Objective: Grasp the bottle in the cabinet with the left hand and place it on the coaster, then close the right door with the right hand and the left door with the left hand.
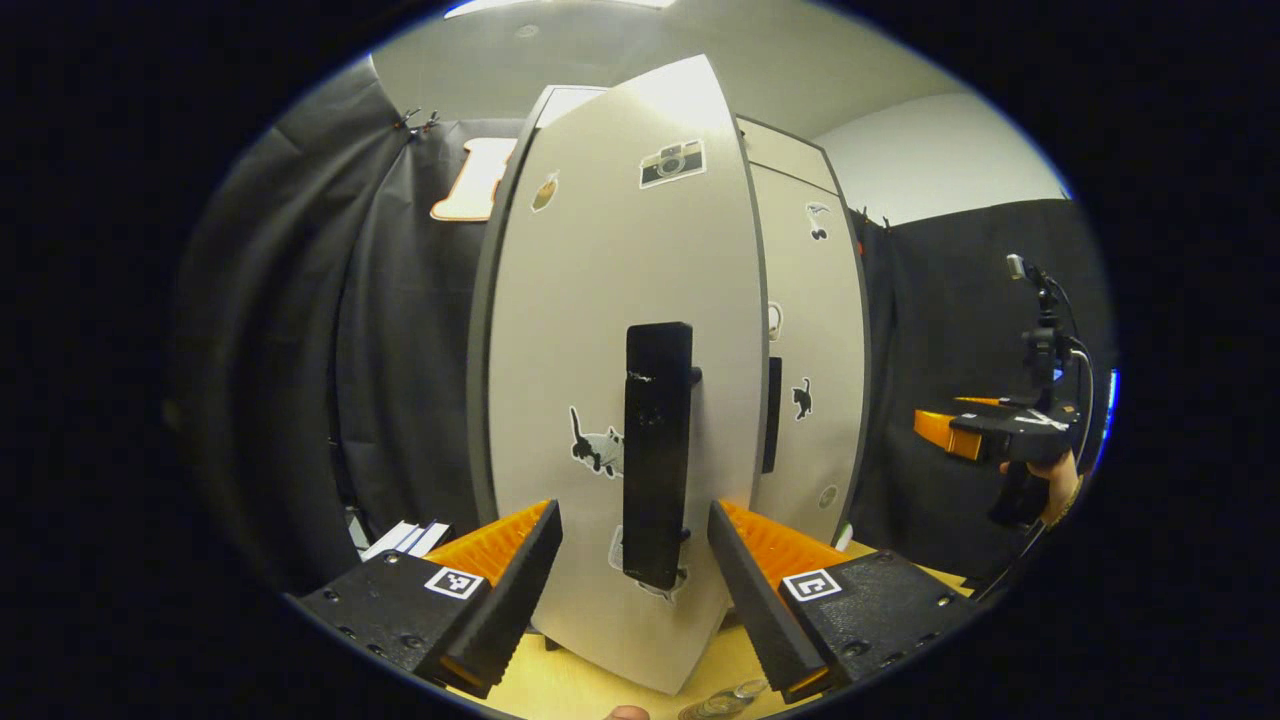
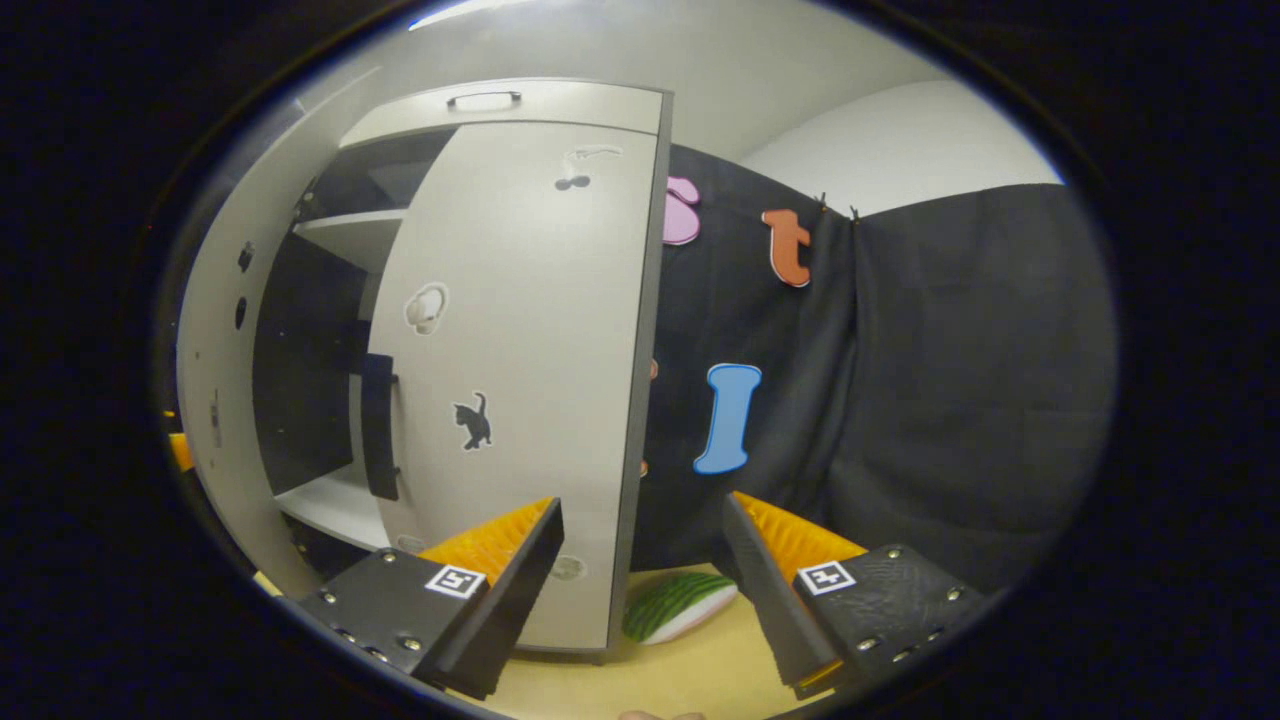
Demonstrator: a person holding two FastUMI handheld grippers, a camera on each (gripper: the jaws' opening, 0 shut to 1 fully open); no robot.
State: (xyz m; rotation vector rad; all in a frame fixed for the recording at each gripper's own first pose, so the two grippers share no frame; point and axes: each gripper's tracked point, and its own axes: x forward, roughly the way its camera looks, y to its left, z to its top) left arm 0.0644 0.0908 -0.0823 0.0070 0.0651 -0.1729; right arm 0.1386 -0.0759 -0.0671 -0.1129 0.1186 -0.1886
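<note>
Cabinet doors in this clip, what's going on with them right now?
A person holds a gripper in each hand in front of a grey cabinet. The left gripper is open, its fingers on either side of the black handle of the left door, which is partly swung. The right door looks closed or nearly so. The right gripper is open, off that door's outer edge, holding nothing. A glass object, perhaps the bottle, shows at the left gripper view's bottom edge.
</note>
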